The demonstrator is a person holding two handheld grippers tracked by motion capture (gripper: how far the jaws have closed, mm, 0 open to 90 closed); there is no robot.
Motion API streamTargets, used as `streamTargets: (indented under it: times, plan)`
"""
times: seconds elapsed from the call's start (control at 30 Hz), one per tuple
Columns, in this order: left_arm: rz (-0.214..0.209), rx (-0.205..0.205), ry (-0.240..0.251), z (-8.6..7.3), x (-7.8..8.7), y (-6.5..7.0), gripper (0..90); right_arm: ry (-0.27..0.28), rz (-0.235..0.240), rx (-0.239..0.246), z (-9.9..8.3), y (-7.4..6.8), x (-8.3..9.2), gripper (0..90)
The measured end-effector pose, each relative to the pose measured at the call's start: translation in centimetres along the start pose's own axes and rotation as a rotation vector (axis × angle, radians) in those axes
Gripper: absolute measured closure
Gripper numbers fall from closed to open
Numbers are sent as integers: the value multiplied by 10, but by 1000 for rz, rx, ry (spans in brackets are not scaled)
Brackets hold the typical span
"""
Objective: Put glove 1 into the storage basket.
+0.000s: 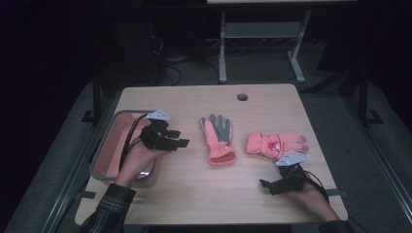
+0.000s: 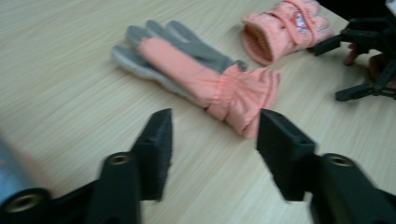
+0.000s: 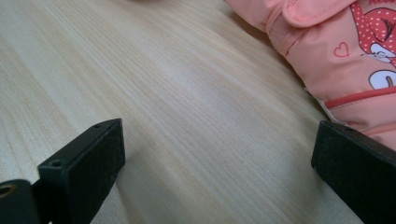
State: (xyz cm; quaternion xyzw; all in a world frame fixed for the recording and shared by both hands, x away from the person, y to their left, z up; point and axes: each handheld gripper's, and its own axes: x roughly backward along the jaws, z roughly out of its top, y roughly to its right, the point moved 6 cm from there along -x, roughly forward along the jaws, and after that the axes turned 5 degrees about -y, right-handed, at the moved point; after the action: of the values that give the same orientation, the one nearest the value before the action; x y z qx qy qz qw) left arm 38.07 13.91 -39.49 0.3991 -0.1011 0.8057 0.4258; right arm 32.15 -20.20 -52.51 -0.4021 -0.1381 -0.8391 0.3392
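We see a pink bin (image 1: 108, 160) under our left gripper (image 1: 180, 141), its jaws half apart and empty, aimed at the grey-palmed glove (image 1: 217, 138). Our right gripper (image 1: 266, 185), spread wide, lies just beside the patterned glove (image 1: 274, 144).

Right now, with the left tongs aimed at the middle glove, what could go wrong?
1. The left tongs stand open short of the grey-palmed glove, pointing at its bunched cuff; a shallow pinch may take only a fold and slip.
2. The pink bin lies beside the left hand; its rim could snag the trailing cable.
3. The right tongs sit open against the printed glove and might nudge it.
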Motion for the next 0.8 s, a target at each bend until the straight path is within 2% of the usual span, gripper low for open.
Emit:
streamTargets:
  times: [0.07, 0.13, 0.3, 0.37, 0.4, 0.5, 0.8]
  plan:
    - [-15, -7, -4, 4, -6, 6, 615, 1, 0, 2, 0, 0, 0, 22]
    - [-13, -27, -11, 7, -13, 12, 713, 1, 0, 4, 0, 0, 0, 22]
    - [-13, -38, -13, 14, -32, 24, 878, 0, 4, 1, 0, -1, 0, 22]
    - [-22, -43, -20, 17, -43, 29, 893, 0, 4, 1, 0, -1, 0, 22]
    - [-17, -57, -32, 17, -49, 30, 894, 0, 4, 1, 0, -1, 0, 22]
    - [-13, -62, -38, 19, -66, 34, 894, 0, 4, 1, 0, -1, 0, 22]
    - [-5, -74, -68, 20, -106, 29, 894, 2, 6, 7, 0, -1, 0, 22]
